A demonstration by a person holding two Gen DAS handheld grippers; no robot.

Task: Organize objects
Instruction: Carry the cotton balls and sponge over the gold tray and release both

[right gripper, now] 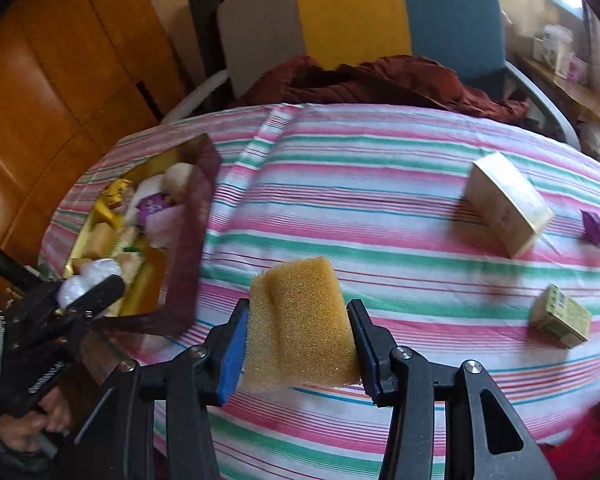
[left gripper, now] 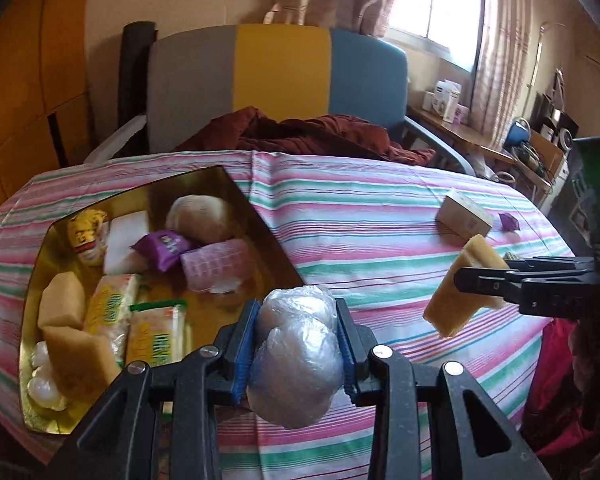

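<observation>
My left gripper [left gripper: 298, 312] is shut on a crumpled clear plastic bundle [left gripper: 296, 356], held above the striped tablecloth just right of the gold tray [left gripper: 236, 194]. The tray holds sponges, purple and pink wrapped packets, yellow-green packets and white pieces. My right gripper [right gripper: 300, 312] is shut on a yellow sponge block [right gripper: 300, 328], lifted over the middle of the table. In the left wrist view that sponge [left gripper: 460, 288] hangs at the right in the right gripper [left gripper: 466, 278]. In the right wrist view the left gripper [right gripper: 96, 292] with the plastic bundle [right gripper: 88, 276] hovers by the tray's near end [right gripper: 180, 312].
On the cloth to the right lie a cream box [right gripper: 508, 204], a small purple packet [right gripper: 596, 228] and a small green-printed box [right gripper: 562, 316]. A chair with grey, yellow and blue panels [left gripper: 284, 68] and a dark red cloth [left gripper: 320, 132] stand behind the table. Wooden cabinets are at left.
</observation>
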